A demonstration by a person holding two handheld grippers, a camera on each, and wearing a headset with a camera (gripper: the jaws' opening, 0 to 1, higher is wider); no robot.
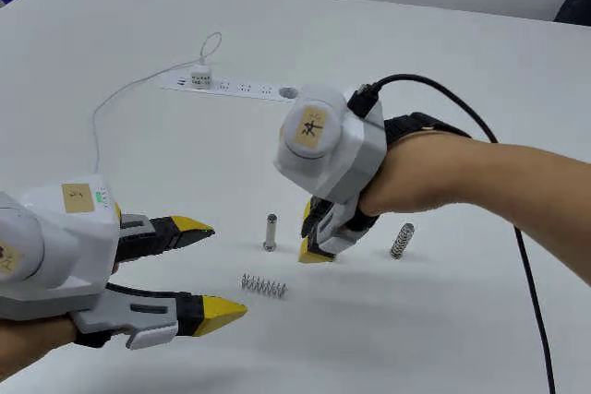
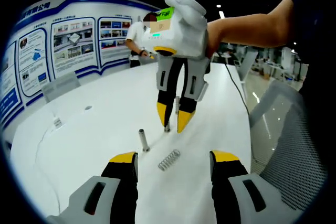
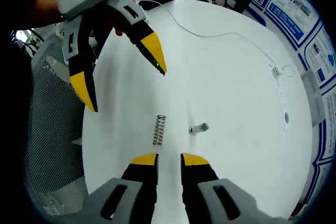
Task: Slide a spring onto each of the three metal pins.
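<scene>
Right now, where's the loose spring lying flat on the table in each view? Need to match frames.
Head view: loose spring low centre, just below the bare pin.
Left gripper view: loose spring low centre, down and right of the bare pin.
Right gripper view: loose spring near centre, left of the bare pin.
Shared landmark: the bare pin, right beside the spring in all three.

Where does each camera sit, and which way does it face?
Head view: on the headset, looking down at the table; left tool, right tool and a forearm show.
Left gripper view: on left tool, faces right tool; own jaws below.
Right gripper view: on right tool, faces left tool; own jaws below.
Shared: loose spring and bare pin between them.
</scene>
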